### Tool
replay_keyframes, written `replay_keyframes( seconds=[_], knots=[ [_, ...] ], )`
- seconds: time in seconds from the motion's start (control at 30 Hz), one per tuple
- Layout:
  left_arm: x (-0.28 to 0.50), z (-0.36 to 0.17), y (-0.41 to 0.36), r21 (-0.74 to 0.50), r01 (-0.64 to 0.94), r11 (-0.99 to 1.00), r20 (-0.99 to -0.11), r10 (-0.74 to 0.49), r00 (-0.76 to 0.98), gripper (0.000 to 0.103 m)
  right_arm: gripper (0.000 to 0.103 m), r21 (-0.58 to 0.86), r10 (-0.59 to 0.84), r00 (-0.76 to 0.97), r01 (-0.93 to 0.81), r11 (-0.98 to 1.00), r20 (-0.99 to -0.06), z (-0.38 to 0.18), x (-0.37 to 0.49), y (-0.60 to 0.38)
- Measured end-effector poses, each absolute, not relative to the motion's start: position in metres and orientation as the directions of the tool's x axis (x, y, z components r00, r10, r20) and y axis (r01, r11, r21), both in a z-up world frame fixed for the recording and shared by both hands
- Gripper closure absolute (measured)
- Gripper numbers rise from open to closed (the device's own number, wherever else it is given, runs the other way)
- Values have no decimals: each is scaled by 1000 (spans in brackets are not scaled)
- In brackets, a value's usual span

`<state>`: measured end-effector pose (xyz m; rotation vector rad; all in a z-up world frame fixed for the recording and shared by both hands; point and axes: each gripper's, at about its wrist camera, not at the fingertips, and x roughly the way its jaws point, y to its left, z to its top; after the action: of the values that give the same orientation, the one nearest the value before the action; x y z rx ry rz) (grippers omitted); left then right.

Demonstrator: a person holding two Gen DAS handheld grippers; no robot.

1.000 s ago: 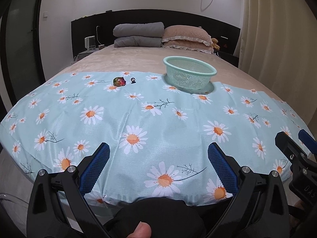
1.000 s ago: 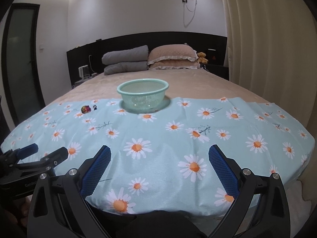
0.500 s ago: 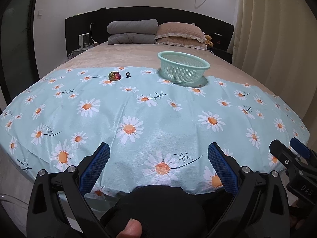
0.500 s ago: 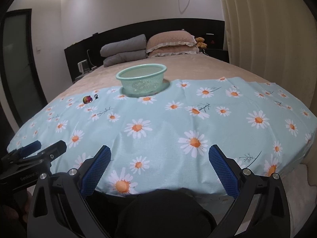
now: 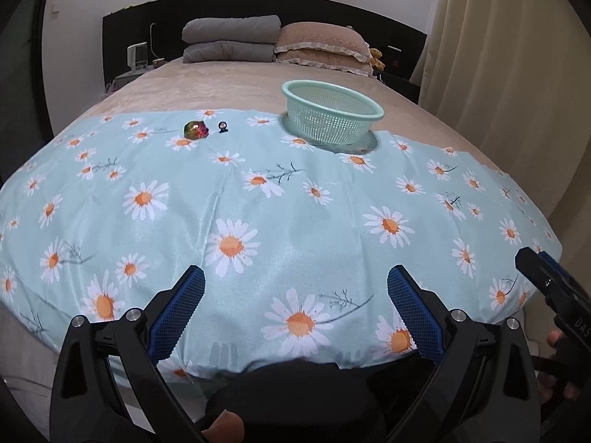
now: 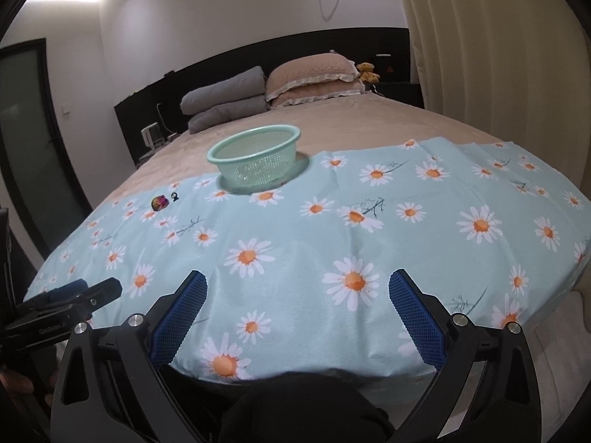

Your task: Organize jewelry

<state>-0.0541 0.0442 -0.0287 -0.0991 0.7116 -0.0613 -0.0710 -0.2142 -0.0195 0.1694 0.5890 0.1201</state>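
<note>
A small multicoloured jewel piece [image 5: 196, 130] [image 6: 159, 202] lies on the far left of a daisy-print cloth [image 5: 295, 203] [image 6: 332, 243], with a tiny dark ring-like piece [image 5: 222, 127] [image 6: 175, 196] just to its right. To the right of both stands a mint-green mesh basket [image 5: 330, 115] [image 6: 255, 157]; what it holds is hidden. My left gripper [image 5: 295, 291] hovers open over the cloth's near edge, far from the jewelry. My right gripper [image 6: 297, 291] is open too, at the near edge. Neither holds anything.
The cloth covers the foot of a beige bed [image 5: 221, 88]. Grey folded blankets [image 5: 231, 38] and tan pillows [image 5: 321, 46] lie by the black headboard. Curtains [image 6: 498, 74] hang along the right side. A nightstand with a small device [image 5: 136, 59] stands at the far left.
Both grippers have shifted and tilted slightly near the bed's foot; the right view now rolls to one side. Both stay open, and the jewelry and basket have not moved.
</note>
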Motion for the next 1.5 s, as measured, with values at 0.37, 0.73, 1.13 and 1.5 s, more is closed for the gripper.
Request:
replay_keyframes(
  seconds=[0.37, 0.73, 1.13, 1.5],
  knots=[
    [64, -21, 63, -176, 23, 984, -702, -141, 698, 6, 8, -35, 78, 844, -114, 993, -530, 3, 43, -182],
    [194, -20, 65, -135, 52, 989, -676, -131, 725, 6, 8, 34, 127, 822, -130, 991, -555, -6, 186, -168],
    [272, -40, 58, -201, 47, 979, -699, -176, 693, 6, 9, 188, 256, 696, -175, 967, -671, -44, 279, -169],
    [264, -48, 28, -219, 189, 957, -749, -289, 596, 38, 62, 231, 359, 603, -280, 932, -712, -37, 260, -159]
  ],
)
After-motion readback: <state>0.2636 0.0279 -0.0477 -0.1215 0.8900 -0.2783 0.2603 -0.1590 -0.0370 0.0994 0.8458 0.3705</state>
